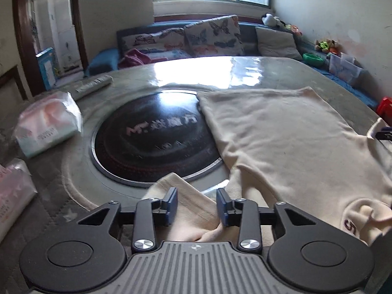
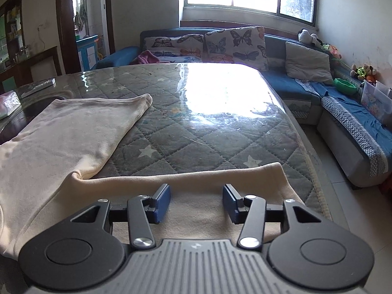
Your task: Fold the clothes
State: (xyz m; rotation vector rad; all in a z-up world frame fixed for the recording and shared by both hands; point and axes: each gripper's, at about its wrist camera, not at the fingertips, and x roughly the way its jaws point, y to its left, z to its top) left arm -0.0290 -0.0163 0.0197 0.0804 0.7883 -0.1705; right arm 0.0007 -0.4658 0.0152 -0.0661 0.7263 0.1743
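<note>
Blue-padded left claw (image 1: pixel 197 204) stands apart over one sleeve of a single cream sweater (image 1: pixel 281 132) spread on the quilted bench (image 2: pixel 196 132); right claw (image 2: pixel 196 202), also apart, hovers above the other sleeve. Two tissue packs (image 1: pixel 47 123) lie left.

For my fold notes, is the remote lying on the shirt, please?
No, the remote lies on the table, apart from the shirt.

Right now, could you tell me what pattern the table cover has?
Grey quilted diamonds with pale stars on the table cover, clearest in the right wrist view.
</note>
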